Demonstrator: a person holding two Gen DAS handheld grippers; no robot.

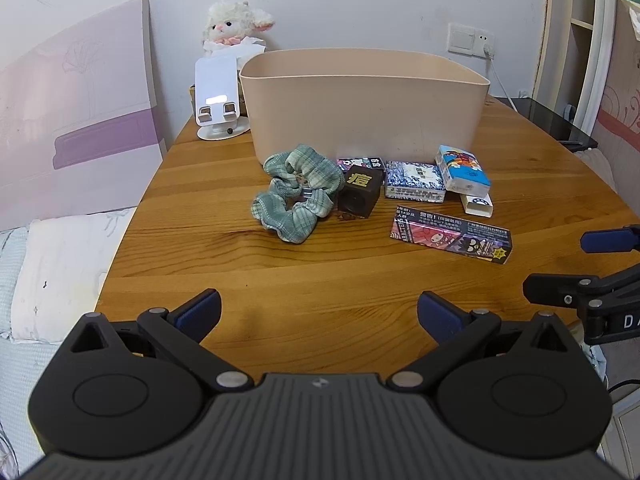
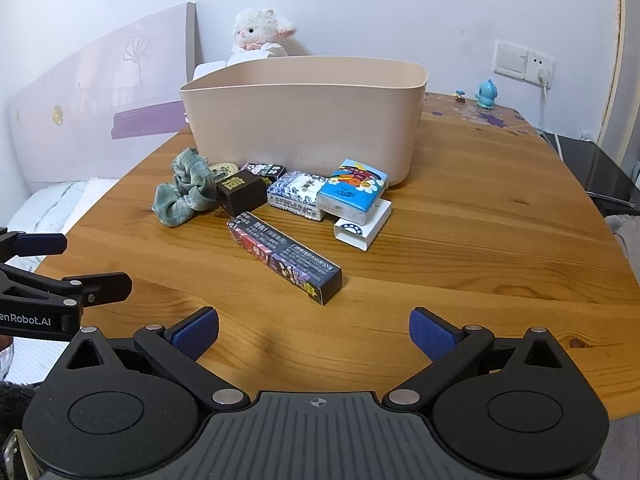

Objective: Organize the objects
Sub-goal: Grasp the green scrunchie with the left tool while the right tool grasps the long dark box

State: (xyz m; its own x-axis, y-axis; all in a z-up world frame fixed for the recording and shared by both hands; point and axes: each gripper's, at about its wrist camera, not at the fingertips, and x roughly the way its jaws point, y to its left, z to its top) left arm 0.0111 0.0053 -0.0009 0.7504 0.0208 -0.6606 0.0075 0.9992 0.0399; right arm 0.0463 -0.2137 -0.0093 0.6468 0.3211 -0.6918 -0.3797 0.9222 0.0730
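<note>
Clutter for sorting lies in a loose row against the near wall of the beige bin (image 2: 304, 120): a green scrunchie (image 2: 185, 194), a dark cube (image 2: 242, 194), small packets, and nearest of all a long dark carton (image 2: 285, 258), its long axis running from 11 to 5 o'clock, straight ahead at 12 o'clock of the right gripper (image 2: 314, 334). For the left gripper (image 1: 319, 314) that carton sits farther off at 1 o'clock, so the right looks better placed; both grippers hover with fingers wide apart, holding nothing. Everything rests on a wooden table (image 2: 480, 220), with a plush lamb (image 2: 260, 32) by the white wall behind.
</note>
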